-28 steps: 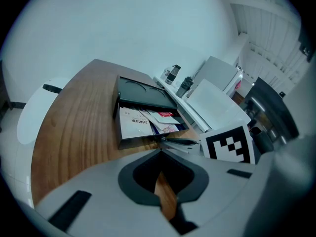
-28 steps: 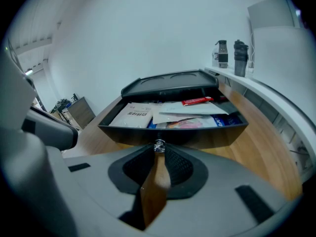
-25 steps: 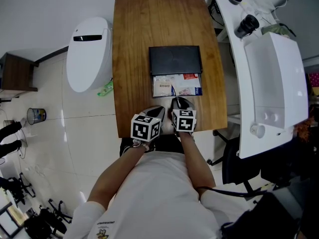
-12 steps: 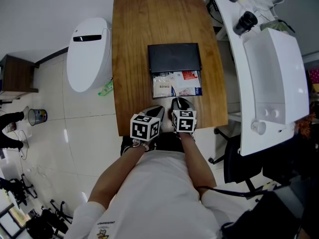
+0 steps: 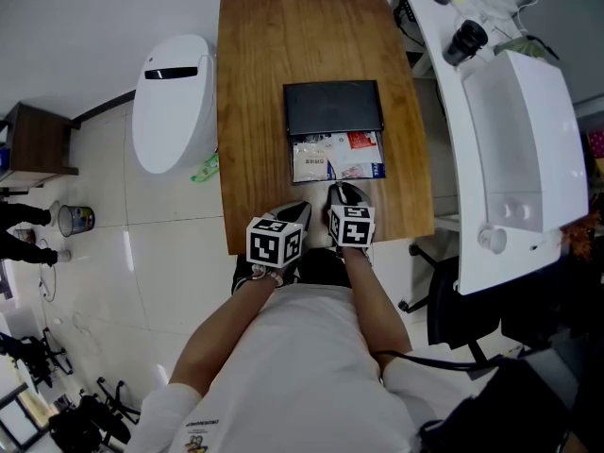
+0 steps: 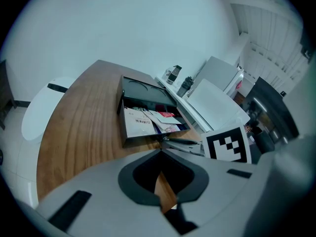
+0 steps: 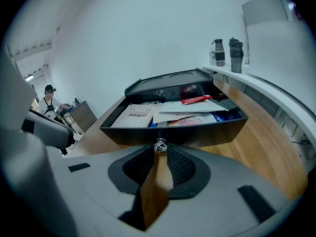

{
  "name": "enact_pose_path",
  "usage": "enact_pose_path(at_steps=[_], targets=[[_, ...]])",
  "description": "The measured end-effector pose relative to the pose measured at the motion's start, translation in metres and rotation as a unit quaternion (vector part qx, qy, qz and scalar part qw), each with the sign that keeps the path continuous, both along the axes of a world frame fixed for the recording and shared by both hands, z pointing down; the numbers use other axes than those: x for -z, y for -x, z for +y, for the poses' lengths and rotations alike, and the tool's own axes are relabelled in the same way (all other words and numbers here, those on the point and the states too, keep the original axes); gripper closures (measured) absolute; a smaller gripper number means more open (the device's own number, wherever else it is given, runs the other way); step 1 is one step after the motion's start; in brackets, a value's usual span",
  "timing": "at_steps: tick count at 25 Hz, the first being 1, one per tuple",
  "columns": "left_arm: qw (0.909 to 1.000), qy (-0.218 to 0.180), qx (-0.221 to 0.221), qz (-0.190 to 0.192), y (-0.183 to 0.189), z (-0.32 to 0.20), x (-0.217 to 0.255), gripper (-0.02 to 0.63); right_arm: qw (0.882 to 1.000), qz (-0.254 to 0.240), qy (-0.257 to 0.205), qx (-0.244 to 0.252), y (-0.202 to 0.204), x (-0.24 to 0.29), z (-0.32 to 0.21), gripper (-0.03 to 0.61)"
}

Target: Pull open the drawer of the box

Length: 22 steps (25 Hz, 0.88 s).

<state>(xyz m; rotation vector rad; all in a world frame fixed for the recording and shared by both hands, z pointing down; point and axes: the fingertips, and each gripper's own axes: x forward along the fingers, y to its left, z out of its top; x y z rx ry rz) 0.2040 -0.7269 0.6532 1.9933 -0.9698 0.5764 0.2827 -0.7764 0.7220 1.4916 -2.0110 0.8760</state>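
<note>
A black box (image 5: 333,108) sits mid-table on the wooden table (image 5: 255,83). Its drawer (image 5: 338,157) stands pulled out toward me, full of papers and leaflets. My right gripper (image 5: 336,190) is at the drawer's front, and in the right gripper view it (image 7: 160,149) is shut on the small clear knob (image 7: 160,145) in the middle of the drawer front (image 7: 212,131). My left gripper (image 5: 302,208) hangs beside it over the table's near edge, shut with nothing in it (image 6: 161,151); the open drawer (image 6: 148,123) lies ahead of it, to its right.
A white rounded appliance (image 5: 170,102) stands on the floor left of the table, with a green scrap (image 5: 203,168) beside it. A large white machine (image 5: 519,140) runs along the right side, two bottles (image 7: 224,51) on its ledge. A black chair (image 5: 444,300) is at lower right.
The head view has shifted slightly. The drawer stays out about the same distance and both grippers keep their places.
</note>
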Motion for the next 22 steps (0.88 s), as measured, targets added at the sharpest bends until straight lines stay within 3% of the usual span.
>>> enact_pose_path(at_steps=[8, 14, 17, 22], targets=[[0.9995, 0.002, 0.029, 0.010, 0.007, 0.004, 0.011, 0.611, 1.000, -0.001, -0.002, 0.009, -0.009, 0.014, 0.010, 0.522], [0.9997, -0.012, 0.019, 0.010, 0.016, -0.001, 0.030, 0.611, 1.000, 0.000, -0.005, -0.014, -0.017, 0.033, 0.026, 0.524], [0.9997, -0.012, 0.013, 0.018, 0.027, 0.000, 0.037, 0.611, 0.999, 0.007, -0.013, -0.030, -0.016, 0.047, 0.030, 0.582], [0.9989, -0.026, 0.001, 0.037, 0.045, 0.003, 0.055, 0.611, 0.998, 0.006, -0.029, -0.046, -0.004, 0.077, 0.043, 0.589]])
